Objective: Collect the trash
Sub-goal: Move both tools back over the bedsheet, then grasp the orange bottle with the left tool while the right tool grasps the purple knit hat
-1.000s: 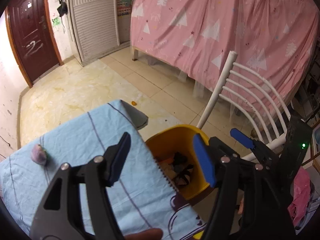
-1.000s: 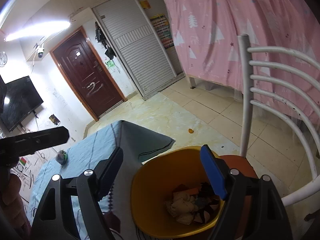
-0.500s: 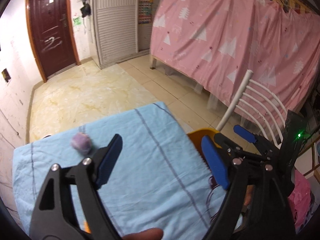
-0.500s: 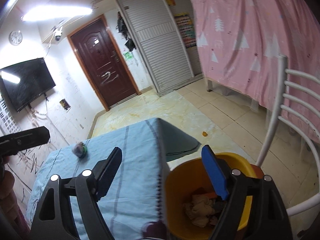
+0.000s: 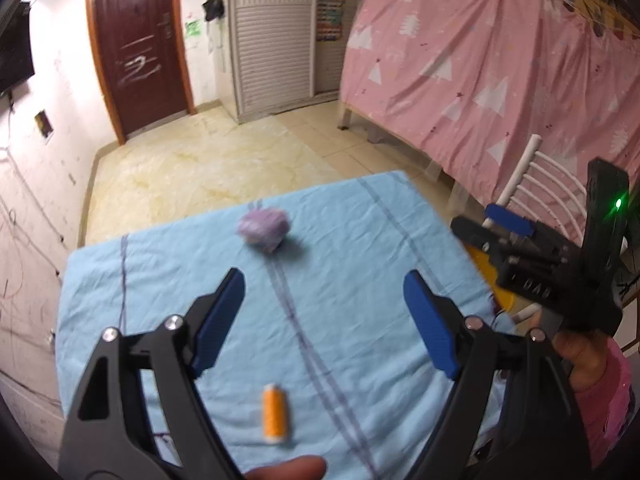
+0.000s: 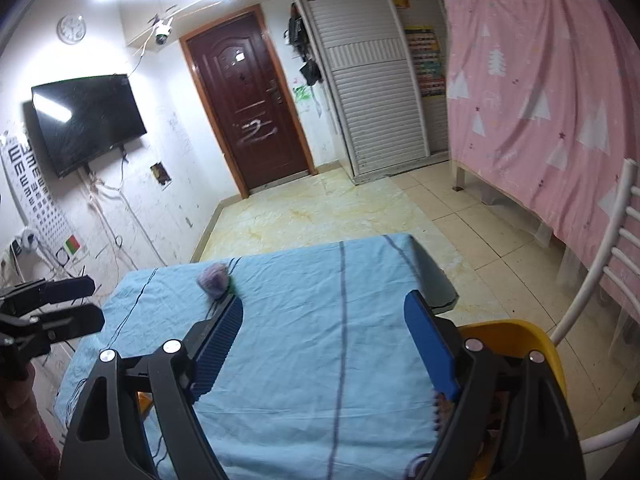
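Both grippers, left gripper (image 5: pixel 324 320) and right gripper (image 6: pixel 324 340), agape, empty, above a blurry, possibly purple wad (image 5: pixel 263 229).

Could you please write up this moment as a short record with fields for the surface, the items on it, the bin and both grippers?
surface: table under a light blue cloth
items: purple crumpled wad; orange thread spool lying nearer the camera
bin: yellow bin beside the table's right edge, next to a white chair
left gripper: open, empty, above the cloth
right gripper: open, empty
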A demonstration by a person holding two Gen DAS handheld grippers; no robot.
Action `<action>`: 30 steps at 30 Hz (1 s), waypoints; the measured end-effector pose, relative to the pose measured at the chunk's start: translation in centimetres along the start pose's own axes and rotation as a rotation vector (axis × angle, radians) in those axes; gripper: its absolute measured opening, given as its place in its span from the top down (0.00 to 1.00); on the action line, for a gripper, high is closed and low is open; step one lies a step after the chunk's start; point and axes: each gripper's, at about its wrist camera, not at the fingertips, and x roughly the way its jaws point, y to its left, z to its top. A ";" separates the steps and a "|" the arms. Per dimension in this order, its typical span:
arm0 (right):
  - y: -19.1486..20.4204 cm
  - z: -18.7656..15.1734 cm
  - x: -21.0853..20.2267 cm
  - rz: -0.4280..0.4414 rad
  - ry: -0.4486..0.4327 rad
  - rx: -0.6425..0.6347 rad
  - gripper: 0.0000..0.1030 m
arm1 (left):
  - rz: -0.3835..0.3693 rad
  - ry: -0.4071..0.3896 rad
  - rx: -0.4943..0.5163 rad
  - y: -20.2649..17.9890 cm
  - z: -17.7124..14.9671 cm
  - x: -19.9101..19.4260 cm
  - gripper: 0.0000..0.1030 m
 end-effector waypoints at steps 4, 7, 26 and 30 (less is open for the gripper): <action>2.0 0.3 0.8 0.012 0.015 -0.033 0.26 | 0.015 0.009 -0.017 1.8 -1.7 -0.1 0.24; 3.6 0.3 1.5 0.020 0.029 -0.058 0.26 | 0.013 0.027 -0.032 2.7 -3.0 0.1 0.24; 9.6 1.5 7.8 0.071 0.134 -0.139 0.24 | -0.028 0.217 -0.041 4.4 -9.3 5.3 0.46; 10.7 1.8 9.3 0.080 0.154 -0.160 0.24 | -0.044 0.227 -0.029 4.3 -9.7 5.7 0.46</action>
